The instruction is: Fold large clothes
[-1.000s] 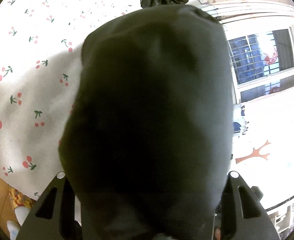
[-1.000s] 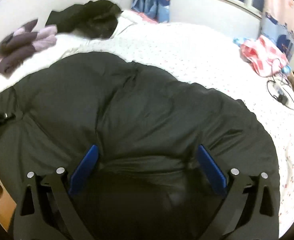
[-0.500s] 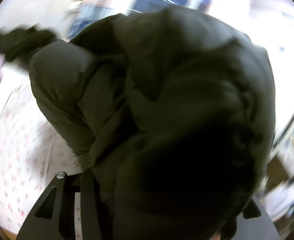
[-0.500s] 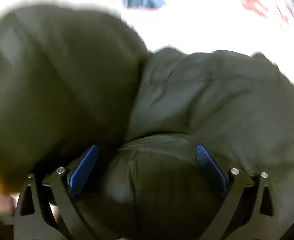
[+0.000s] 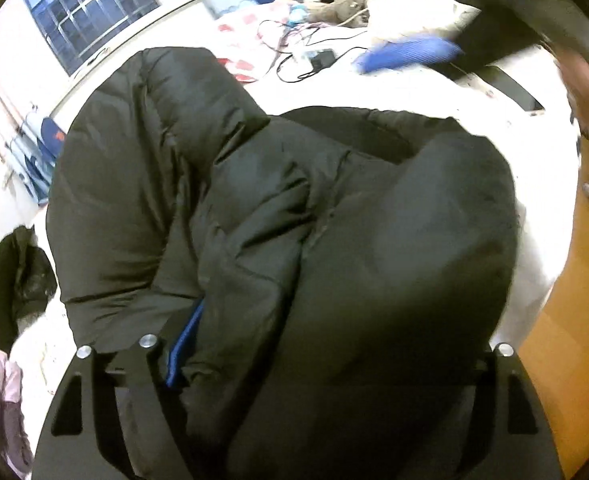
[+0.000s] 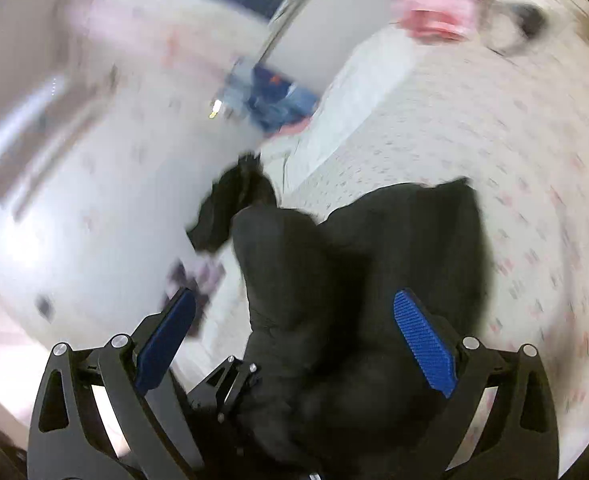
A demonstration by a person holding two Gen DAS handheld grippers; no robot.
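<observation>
We have swung the black jacket (image 5: 278,240) over in the last second; it now lies bunched on the bed (image 5: 434,92). Our left gripper (image 5: 326,368) is opening with jacket between its jaws; the right gripper (image 6: 294,344) is spread, fabric loose between. This fold looks laid.

Black puffer jacket (image 5: 294,216), bunched, on bed
</observation>
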